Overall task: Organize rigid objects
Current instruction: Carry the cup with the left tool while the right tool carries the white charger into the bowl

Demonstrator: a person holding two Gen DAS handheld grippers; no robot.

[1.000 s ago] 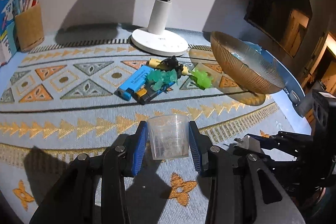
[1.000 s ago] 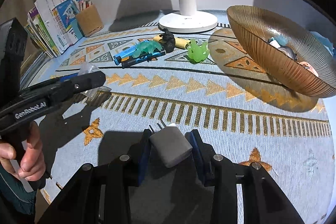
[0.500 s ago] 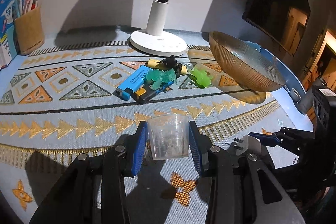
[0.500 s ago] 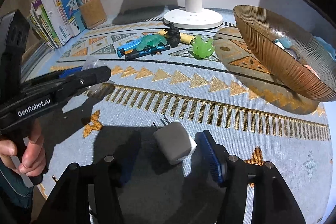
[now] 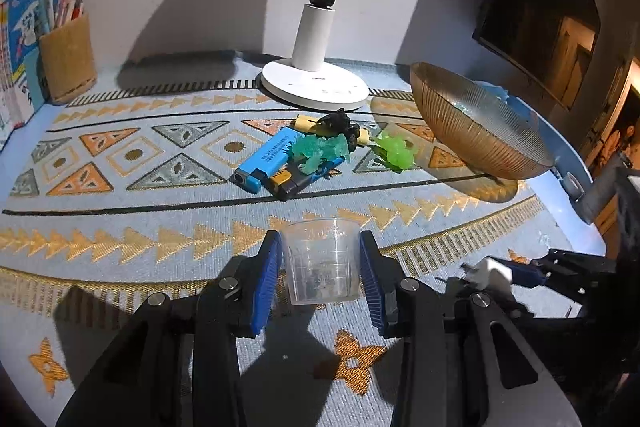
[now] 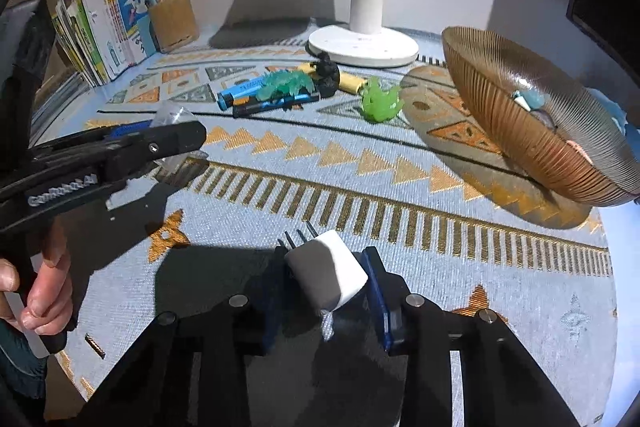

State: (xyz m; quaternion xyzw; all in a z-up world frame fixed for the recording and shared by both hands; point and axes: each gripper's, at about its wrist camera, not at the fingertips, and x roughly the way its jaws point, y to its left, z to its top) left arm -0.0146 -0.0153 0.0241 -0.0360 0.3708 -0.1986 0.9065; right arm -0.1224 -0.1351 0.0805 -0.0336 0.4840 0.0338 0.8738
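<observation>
My left gripper (image 5: 319, 281) is shut on a clear plastic measuring cup (image 5: 320, 265), held upright just above the patterned mat; it also shows in the right wrist view (image 6: 170, 115). My right gripper (image 6: 326, 287) is shut on a white plug adapter (image 6: 326, 275) with its prongs pointing away; the adapter shows at the right of the left wrist view (image 5: 490, 273). A ribbed amber glass bowl (image 6: 532, 115) stands at the right with small items inside. A pile of lighters (image 5: 268, 159), green toy figures (image 5: 394, 149) and a black figure (image 5: 340, 125) lies mid-mat.
A white lamp base (image 5: 314, 85) stands at the back centre. A brown pencil holder (image 5: 68, 61) and upright booklets (image 6: 108, 27) stand at the back left. The round table's edge (image 5: 576, 187) curves past the bowl.
My right gripper opened around the adapter half a second ago and has now shut on it again. The left gripper still holds the cup, with little movement.
</observation>
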